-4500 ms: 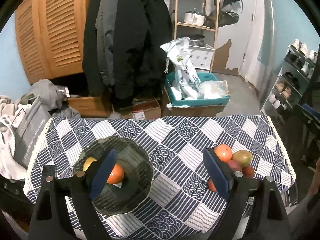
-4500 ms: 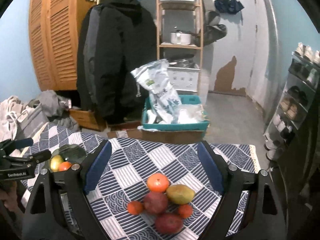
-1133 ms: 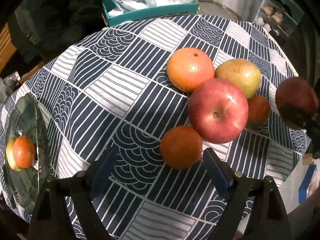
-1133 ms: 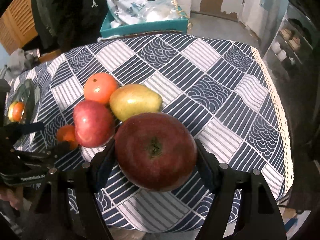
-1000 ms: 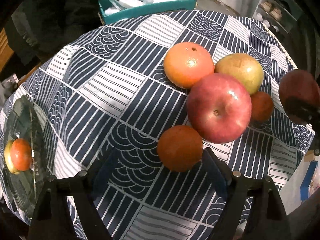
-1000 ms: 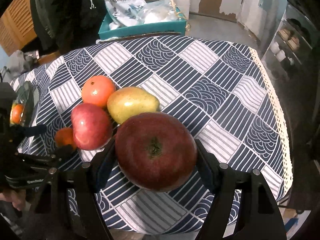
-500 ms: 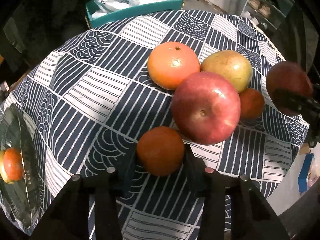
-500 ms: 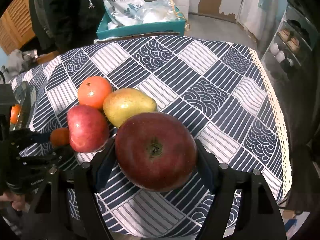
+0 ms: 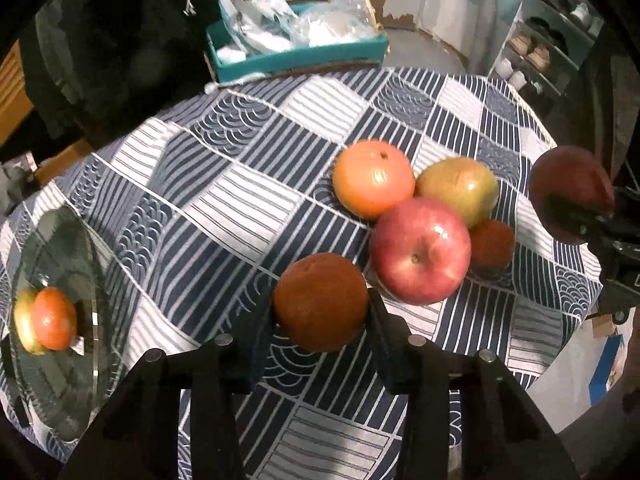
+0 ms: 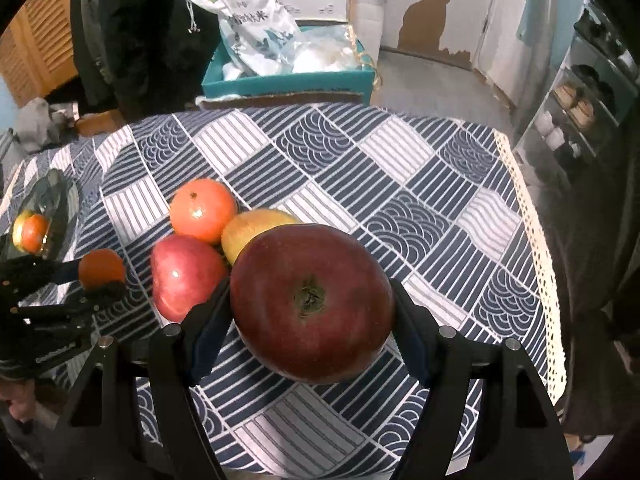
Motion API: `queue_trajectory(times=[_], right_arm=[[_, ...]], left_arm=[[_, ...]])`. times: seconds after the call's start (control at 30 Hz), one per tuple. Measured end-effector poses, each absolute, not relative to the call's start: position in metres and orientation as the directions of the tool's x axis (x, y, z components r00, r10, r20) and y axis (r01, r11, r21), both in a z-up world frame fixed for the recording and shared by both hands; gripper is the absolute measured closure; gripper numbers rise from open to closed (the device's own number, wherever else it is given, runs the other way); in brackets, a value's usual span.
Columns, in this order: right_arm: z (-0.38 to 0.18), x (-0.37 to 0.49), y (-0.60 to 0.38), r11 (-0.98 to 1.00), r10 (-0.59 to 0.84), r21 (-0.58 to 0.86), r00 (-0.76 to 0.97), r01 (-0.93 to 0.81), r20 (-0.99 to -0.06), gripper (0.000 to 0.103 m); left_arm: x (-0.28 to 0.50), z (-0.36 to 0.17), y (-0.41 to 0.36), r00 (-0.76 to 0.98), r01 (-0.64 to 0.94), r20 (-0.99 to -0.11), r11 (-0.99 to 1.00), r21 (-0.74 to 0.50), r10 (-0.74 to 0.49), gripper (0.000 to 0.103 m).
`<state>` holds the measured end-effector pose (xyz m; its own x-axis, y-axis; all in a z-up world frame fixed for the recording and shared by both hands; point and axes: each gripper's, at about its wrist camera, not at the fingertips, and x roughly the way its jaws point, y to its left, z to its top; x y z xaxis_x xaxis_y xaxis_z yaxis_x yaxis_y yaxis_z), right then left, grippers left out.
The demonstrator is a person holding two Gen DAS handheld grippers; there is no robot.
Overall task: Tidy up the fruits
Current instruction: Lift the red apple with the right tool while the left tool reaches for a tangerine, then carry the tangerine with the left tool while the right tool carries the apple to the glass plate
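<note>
My left gripper (image 9: 320, 316) is shut on a small dark orange tangerine (image 9: 321, 301) and holds it just above the cloth. My right gripper (image 10: 312, 308) is shut on a big dark red apple (image 10: 312, 298) held above the table; it also shows in the left wrist view (image 9: 570, 196). On the cloth lie a red apple (image 9: 420, 250), an orange (image 9: 373, 178), a yellow-green mango (image 9: 460, 188) and a small tangerine (image 9: 492, 244). A glass bowl (image 9: 52, 380) at the left holds an orange fruit (image 9: 52, 318) and a yellow one.
The table wears a navy and white patterned cloth (image 10: 400, 168) with a lace edge at the right (image 10: 540, 248). Beyond it stand a teal box with bags (image 10: 288, 64), dark coats (image 10: 132, 20) and a shoe rack at the right (image 10: 592, 96).
My left gripper closed on the small tangerine and lifted it slightly off the cloth. My right gripper still holds the dark red apple aloft, nearly unmoved.
</note>
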<state>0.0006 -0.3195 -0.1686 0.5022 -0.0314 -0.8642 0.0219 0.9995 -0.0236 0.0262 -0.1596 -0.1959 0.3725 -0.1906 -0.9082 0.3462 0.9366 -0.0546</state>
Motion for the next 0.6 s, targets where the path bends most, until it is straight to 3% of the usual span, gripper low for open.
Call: queue_trajectory(times=[0.6], right_arm=[[-0.115,0.0,-0.296,0.999,-0.039,-0.048,0.605,0.003,-0.795,0.029]], left_arm=[[0.018,-0.132,-0.123,0.513,0.276,-0.831,0.958,-0.079,-0.216,0.059]])
